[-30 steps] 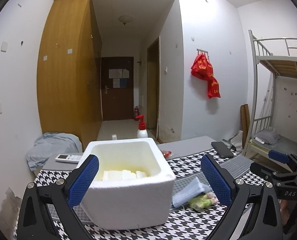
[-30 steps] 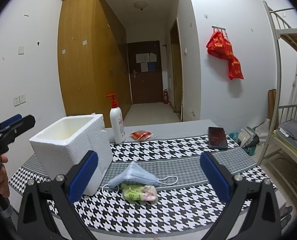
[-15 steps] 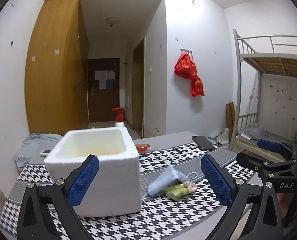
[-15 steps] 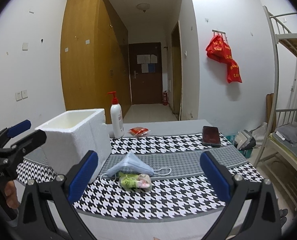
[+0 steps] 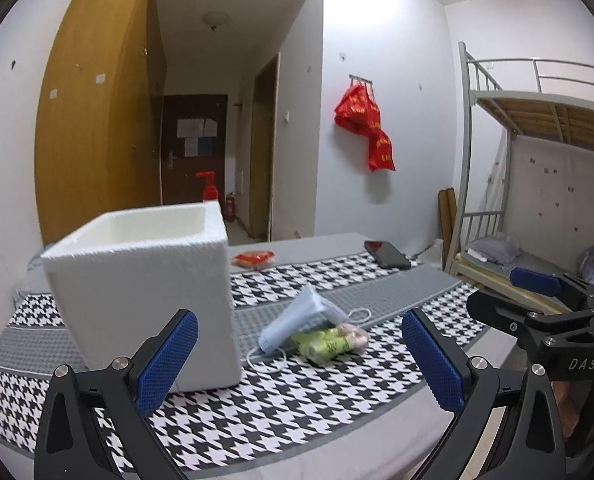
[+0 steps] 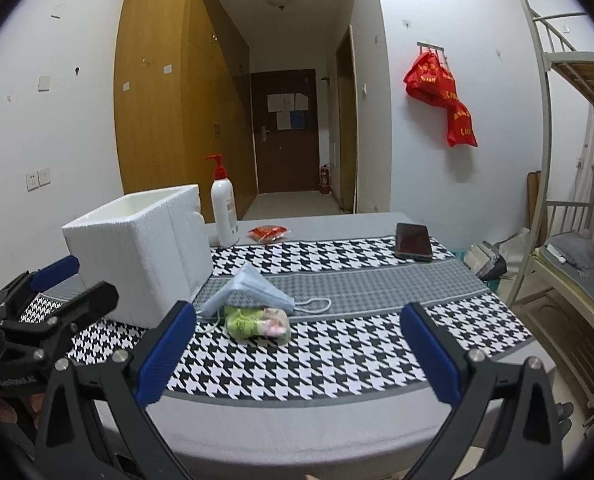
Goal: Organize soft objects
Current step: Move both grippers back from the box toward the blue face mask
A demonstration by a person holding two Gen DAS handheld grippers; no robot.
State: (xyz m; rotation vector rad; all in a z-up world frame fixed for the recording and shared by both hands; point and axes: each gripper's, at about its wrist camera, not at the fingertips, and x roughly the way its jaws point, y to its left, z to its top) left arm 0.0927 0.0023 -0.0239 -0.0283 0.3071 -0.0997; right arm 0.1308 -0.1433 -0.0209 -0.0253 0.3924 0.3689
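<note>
White foam box point(image 6: 137, 256), light-blue mask point(image 6: 249, 290), green-pink packet point(image 6: 257, 322), black-white houndstooth cloth point(image 6: 337, 344).

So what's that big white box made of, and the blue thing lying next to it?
The white box looks like foam, probably polystyrene: matte, thick-walled, with a pebbly, grainy surface. The blue face mask looks like thin, soft non-woven fabric: it is folded and tented, with white elastic-looking loops trailing off it. Neither can be confirmed by look alone.
</note>
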